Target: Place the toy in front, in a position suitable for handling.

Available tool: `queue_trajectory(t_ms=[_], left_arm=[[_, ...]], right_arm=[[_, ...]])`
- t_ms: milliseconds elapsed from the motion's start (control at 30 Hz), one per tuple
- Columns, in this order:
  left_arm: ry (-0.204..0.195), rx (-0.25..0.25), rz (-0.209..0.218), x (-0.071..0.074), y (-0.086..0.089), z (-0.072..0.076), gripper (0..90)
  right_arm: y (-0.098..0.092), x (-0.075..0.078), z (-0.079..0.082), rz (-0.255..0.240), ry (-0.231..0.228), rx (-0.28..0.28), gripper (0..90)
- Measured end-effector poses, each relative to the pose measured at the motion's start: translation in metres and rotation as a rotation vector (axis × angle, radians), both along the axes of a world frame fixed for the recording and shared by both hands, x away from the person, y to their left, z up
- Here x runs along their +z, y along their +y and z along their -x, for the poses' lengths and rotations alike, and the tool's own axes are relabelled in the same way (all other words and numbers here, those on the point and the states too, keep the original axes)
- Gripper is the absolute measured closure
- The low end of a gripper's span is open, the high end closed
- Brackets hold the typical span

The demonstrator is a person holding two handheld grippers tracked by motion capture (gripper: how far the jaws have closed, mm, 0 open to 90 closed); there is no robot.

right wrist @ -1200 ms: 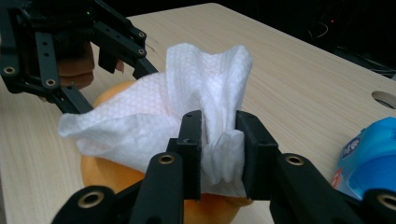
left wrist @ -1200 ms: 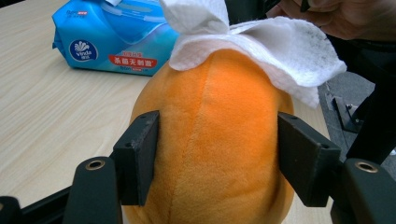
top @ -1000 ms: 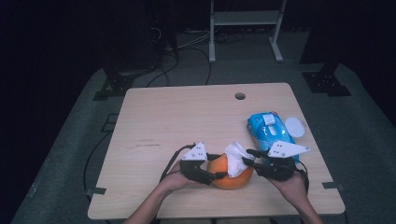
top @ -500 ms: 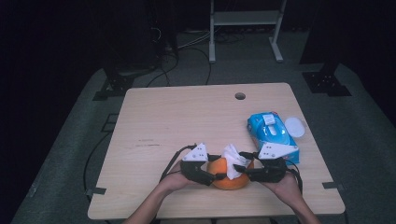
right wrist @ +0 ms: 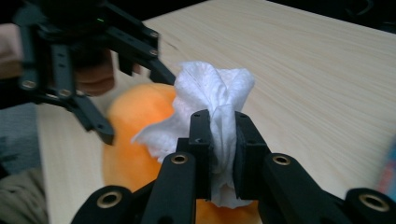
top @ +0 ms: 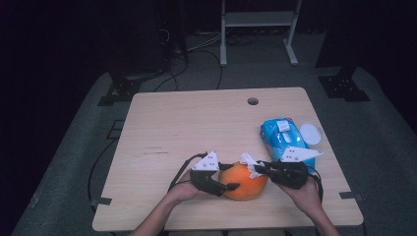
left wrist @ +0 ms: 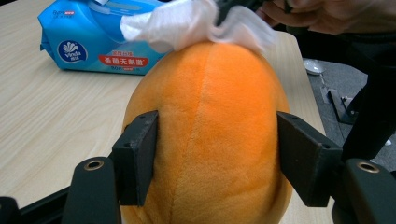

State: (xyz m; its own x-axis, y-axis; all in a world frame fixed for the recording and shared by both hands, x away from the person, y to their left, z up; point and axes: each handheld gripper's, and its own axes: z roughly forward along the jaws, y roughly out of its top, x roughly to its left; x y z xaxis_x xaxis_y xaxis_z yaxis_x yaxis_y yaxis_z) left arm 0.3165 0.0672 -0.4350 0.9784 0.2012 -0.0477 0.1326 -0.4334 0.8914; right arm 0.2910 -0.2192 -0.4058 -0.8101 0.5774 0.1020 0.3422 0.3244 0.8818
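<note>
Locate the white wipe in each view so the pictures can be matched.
High view: white wipe on the orange plush's right end, low centre.
Left gripper view: top centre, draped over the orange plush.
Right gripper view: centre, pinched between black jaws.
Shared landmark: the orange plush.

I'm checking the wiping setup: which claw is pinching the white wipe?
The right claw, shut on the crumpled white wipe; the left claw instead grips the orange plush fruit.

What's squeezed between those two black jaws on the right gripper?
A crumpled white wipe, pinched by the right gripper whose jaws have just been closing, resting against the orange plush fruit; the right gripper view shows it.
</note>
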Motion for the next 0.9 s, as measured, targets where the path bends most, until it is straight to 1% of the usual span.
queue_trajectory(t_ms=[33,100,200,367,467,600,667,700,733,767,900], left_arm=[[0.001,0.0,0.001,0.0,0.0,0.0,33.8],[0.001,0.0,0.002,0.0,0.0,0.0,33.8],[-0.001,-0.002,0.0,0.001,-0.001,0.001,33.8],[-0.002,-0.003,-0.002,0.001,-0.002,0.001,33.6],[-0.014,-0.007,-0.008,0.002,-0.005,0.003,33.4],[-0.025,-0.011,-0.016,0.003,-0.008,0.006,33.1],[-0.026,-0.01,-0.019,0.002,-0.007,0.006,33.2],[-0.025,-0.008,-0.02,0.002,-0.006,0.005,33.2],[-0.021,-0.007,-0.016,0.002,-0.005,0.005,33.3],[-0.017,-0.006,-0.013,0.001,-0.004,0.004,33.4],[-0.009,-0.001,-0.007,0.0,-0.002,0.002,33.3]], right_arm=[[-0.003,0.0,0.0,0.009,-0.001,-0.016,79.5],[-0.008,-0.001,-0.001,0.011,0.006,-0.034,79.7],[-0.01,-0.002,-0.002,0.01,0.01,-0.045,79.9],[-0.002,0.002,0.0,0.02,-0.011,-0.044,80.4],[0.008,0.005,0.002,0.009,-0.024,-0.017,80.4],[0.029,0.013,0.006,0.001,-0.053,0.045,80.4],[0.039,0.015,0.009,0.015,-0.063,0.067,80.4],[0.042,0.015,0.009,0.033,-0.072,0.068,80.4],[0.042,0.015,0.009,0.042,-0.076,0.068,80.4],[0.041,0.014,0.008,0.035,-0.064,0.064,80.4],[0.027,0.009,0.004,0.031,-0.054,0.025,80.4]])
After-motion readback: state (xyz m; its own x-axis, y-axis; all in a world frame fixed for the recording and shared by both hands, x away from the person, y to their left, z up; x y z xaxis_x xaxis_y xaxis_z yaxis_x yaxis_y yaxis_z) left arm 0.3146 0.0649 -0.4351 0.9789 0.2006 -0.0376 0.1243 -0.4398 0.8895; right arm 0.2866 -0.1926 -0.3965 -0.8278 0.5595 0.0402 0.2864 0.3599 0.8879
